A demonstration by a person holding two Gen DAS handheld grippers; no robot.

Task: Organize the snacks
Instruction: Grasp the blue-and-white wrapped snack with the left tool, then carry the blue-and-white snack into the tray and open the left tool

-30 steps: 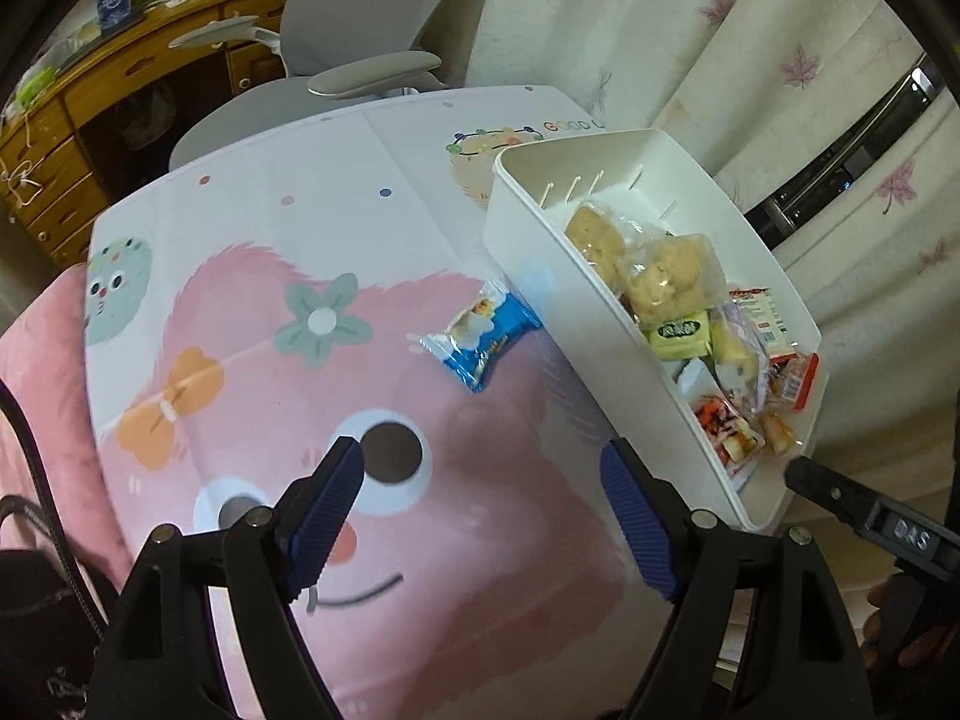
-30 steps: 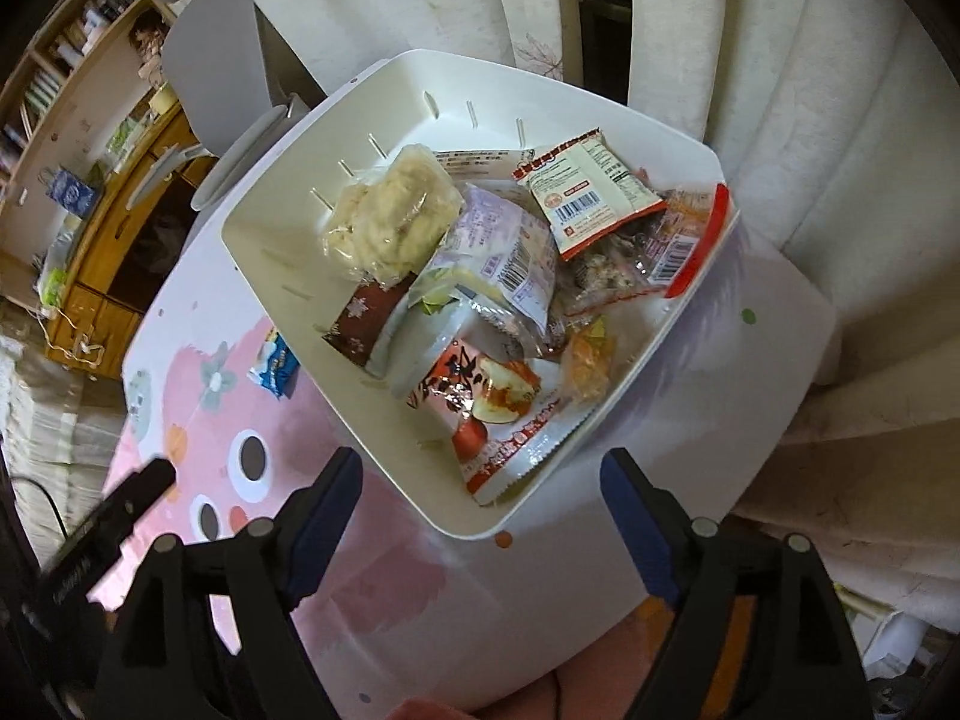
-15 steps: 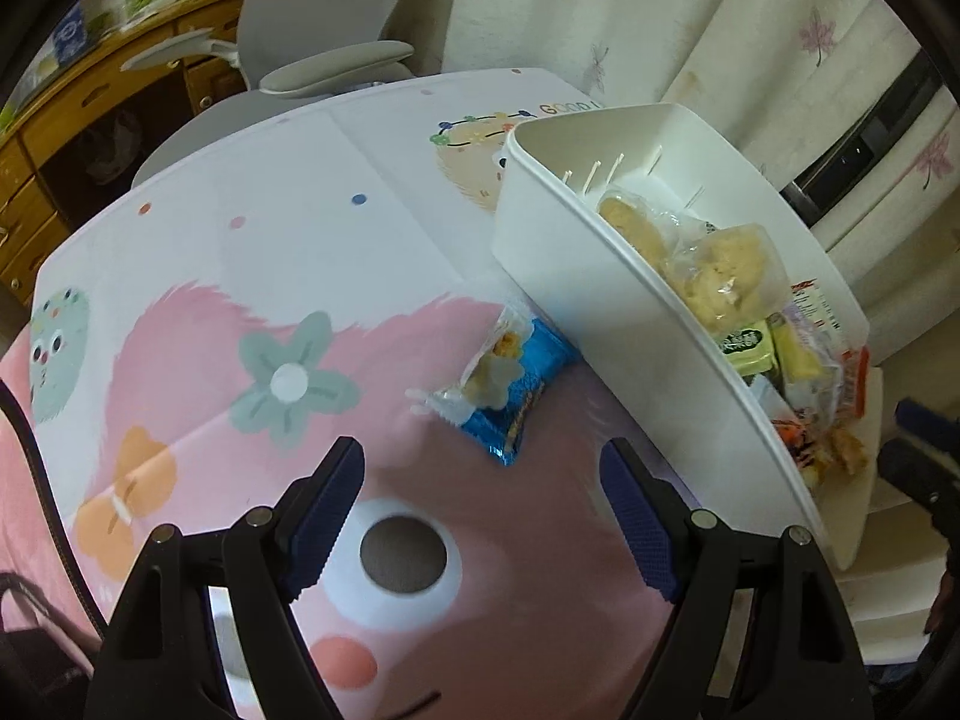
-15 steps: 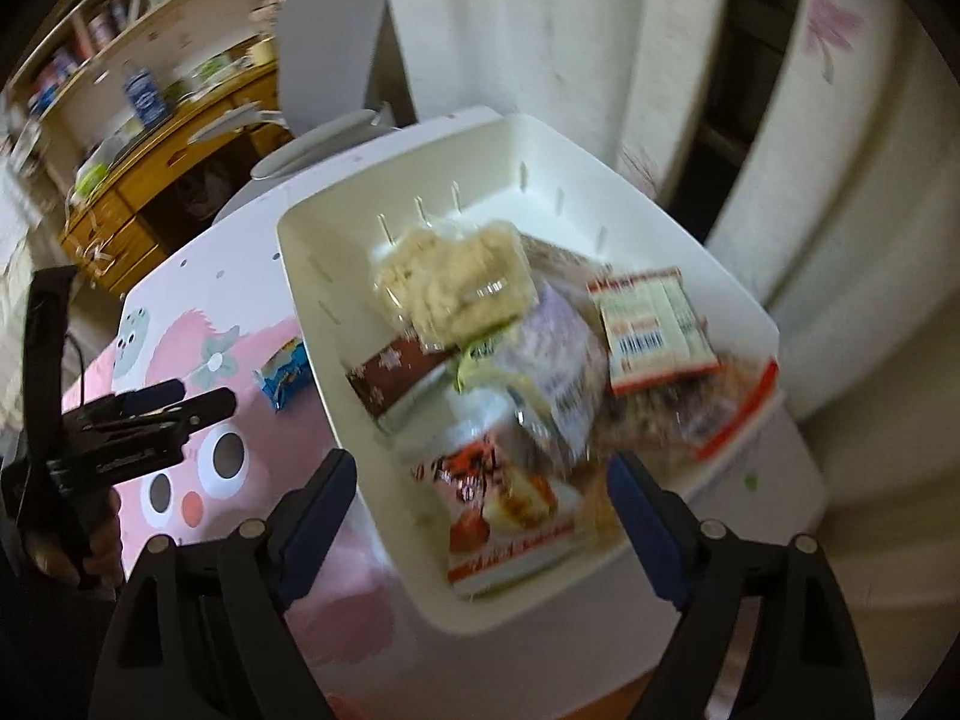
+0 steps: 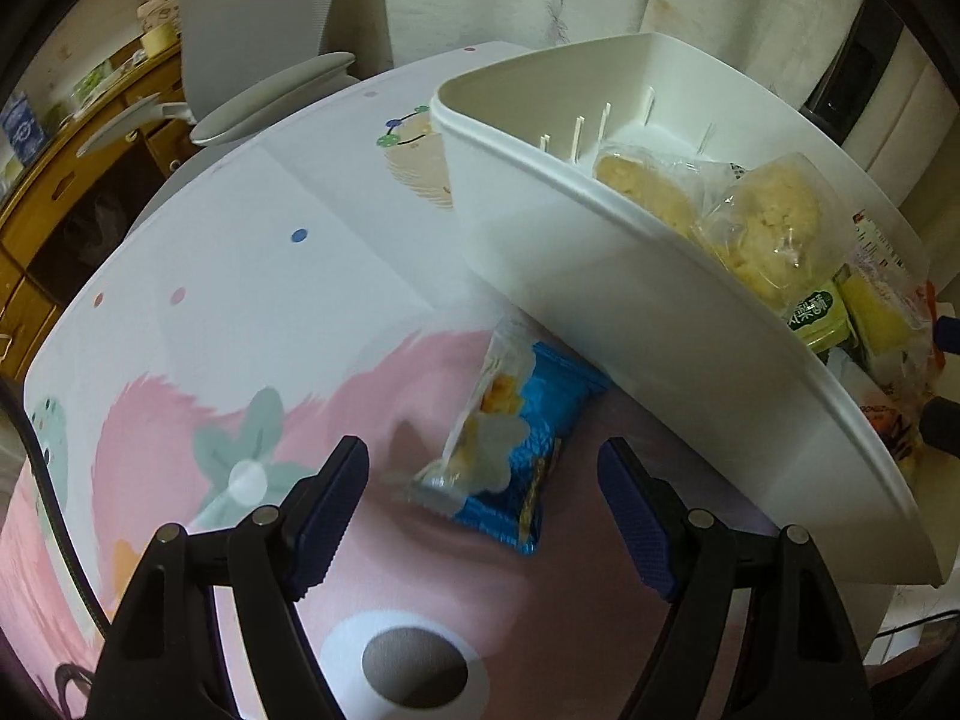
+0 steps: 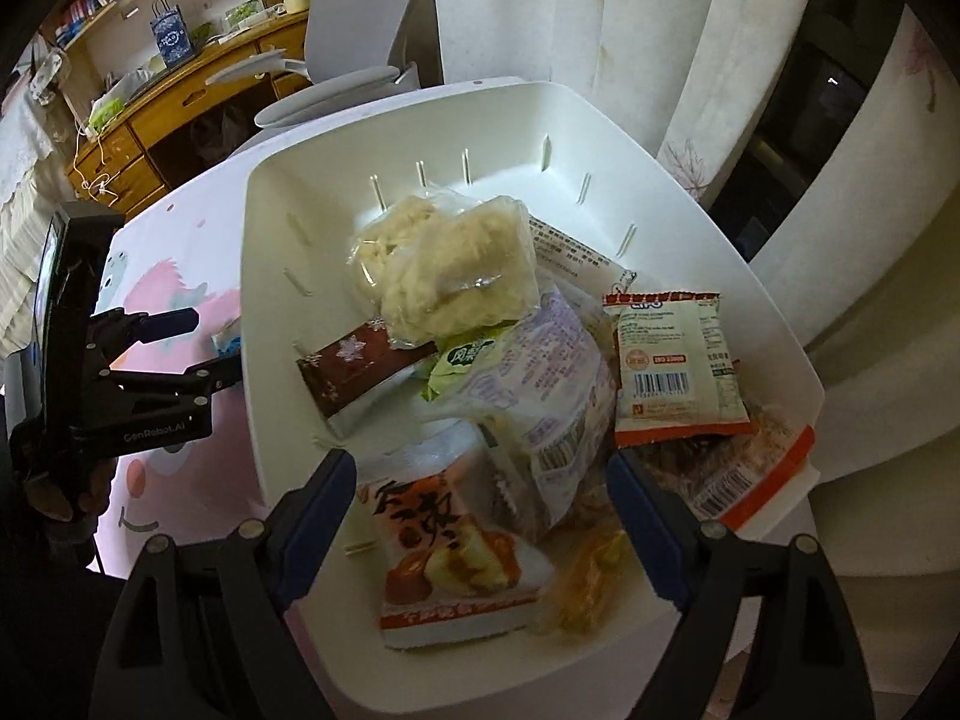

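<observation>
Right wrist view: bin (image 6: 690, 240) wall hides most of blue packet (image 6: 227, 343); both claws gape empty.

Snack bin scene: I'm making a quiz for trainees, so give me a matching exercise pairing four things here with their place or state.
Things:
1. blue snack packet
2. brown snowflake packet
3. left claw
4. white bin

Places or states:
a. open, above the packet on the cloth
b. on the cloth, beside the bin
c. inside the bin
d. holds a pile of snacks

Pairs: 1-b, 2-c, 3-a, 4-d
</observation>
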